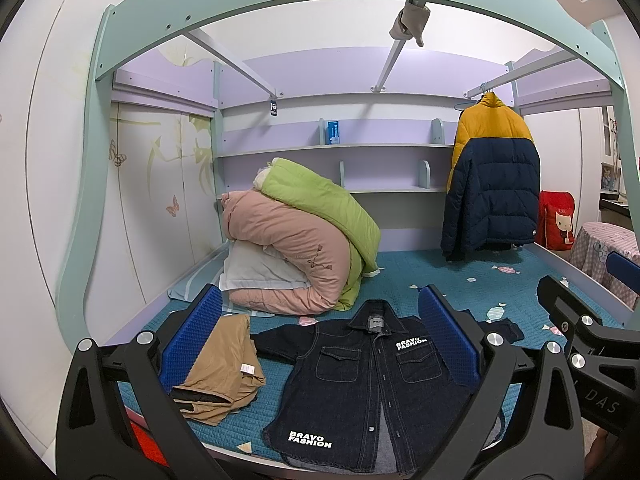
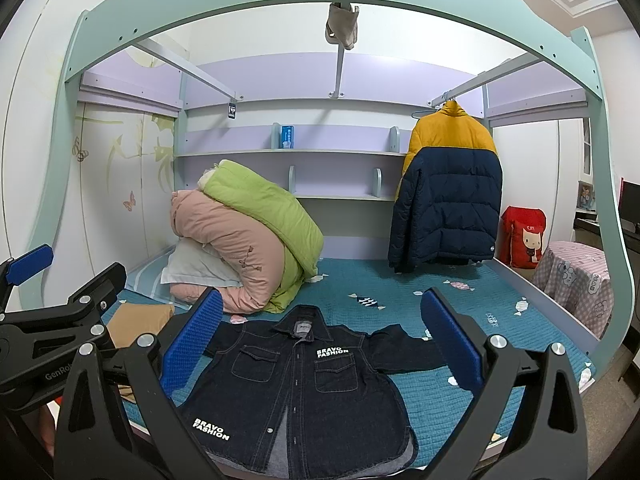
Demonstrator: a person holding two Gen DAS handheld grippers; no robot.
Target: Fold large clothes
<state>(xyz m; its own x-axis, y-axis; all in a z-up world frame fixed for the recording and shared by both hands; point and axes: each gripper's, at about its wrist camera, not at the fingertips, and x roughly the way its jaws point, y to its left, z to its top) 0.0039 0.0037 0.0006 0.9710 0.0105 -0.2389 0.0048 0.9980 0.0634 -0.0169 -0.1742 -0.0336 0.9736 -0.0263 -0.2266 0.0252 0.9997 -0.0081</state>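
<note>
Jaws of both the left gripper [image 1: 320, 344] and the right gripper [image 2: 320, 344] stand spread and empty, hovering side by side at the near edge of the bed [image 2: 460, 292]. Between them the denim jacket [image 2: 304, 384] lies flat, front up, sleeves out, presumably smoothed for folding, with a tan garment [image 1: 222, 364] already folded to its left.

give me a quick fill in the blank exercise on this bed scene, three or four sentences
1. The dark denim jacket lies spread flat on the teal quilted bed cover with its front facing ____.
2. The tan folded garment lies to the jacket's ____ in the left wrist view.
3. The yellow and navy puffer jacket hangs from a ____.
4. Both the left gripper and the right gripper are ____.

Missing words: up; left; rail; open
</note>
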